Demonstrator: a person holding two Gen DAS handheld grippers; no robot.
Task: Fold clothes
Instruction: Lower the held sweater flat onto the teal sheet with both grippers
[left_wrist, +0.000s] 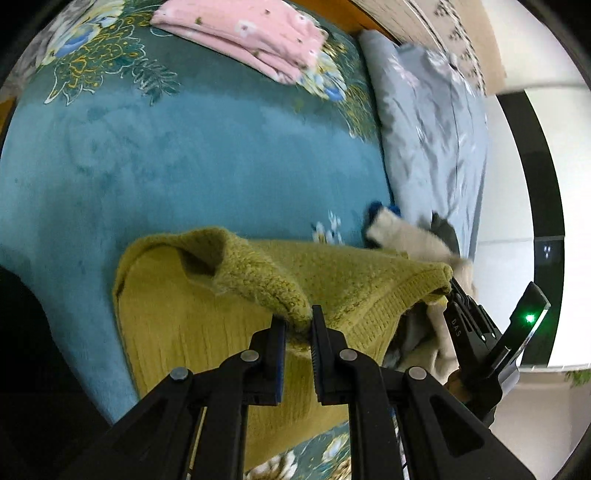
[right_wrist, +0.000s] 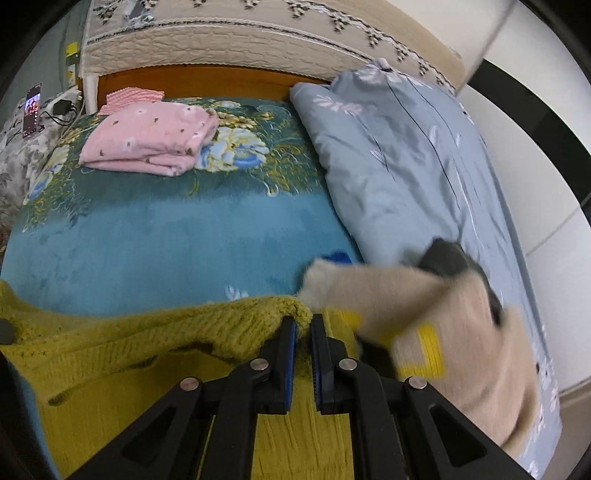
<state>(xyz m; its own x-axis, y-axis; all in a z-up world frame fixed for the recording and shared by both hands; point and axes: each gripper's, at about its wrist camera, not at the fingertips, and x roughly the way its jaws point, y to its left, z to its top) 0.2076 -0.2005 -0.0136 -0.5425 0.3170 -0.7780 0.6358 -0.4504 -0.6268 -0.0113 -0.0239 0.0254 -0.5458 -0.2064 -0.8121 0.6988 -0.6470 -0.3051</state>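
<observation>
Jaws of the left gripper (left_wrist: 298, 325) pinch a fold of the olive sweater (left_wrist: 207, 317); the right gripper (right_wrist: 303, 325) nips its hem, both nearly closed on the knit. The sweater lies at the near edge of the bed, on a teal blanket (right_wrist: 166, 240), its long axis running left to right. Just right sits a beige garment (right_wrist: 461, 332), blurred. Far left lies a folded pink cloth (right_wrist: 147, 144); far right, a grey quilt (right_wrist: 406, 155).

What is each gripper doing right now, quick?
Left gripper: shut on the green sweater.
Right gripper: shut on another edge of the same sweater.
</observation>
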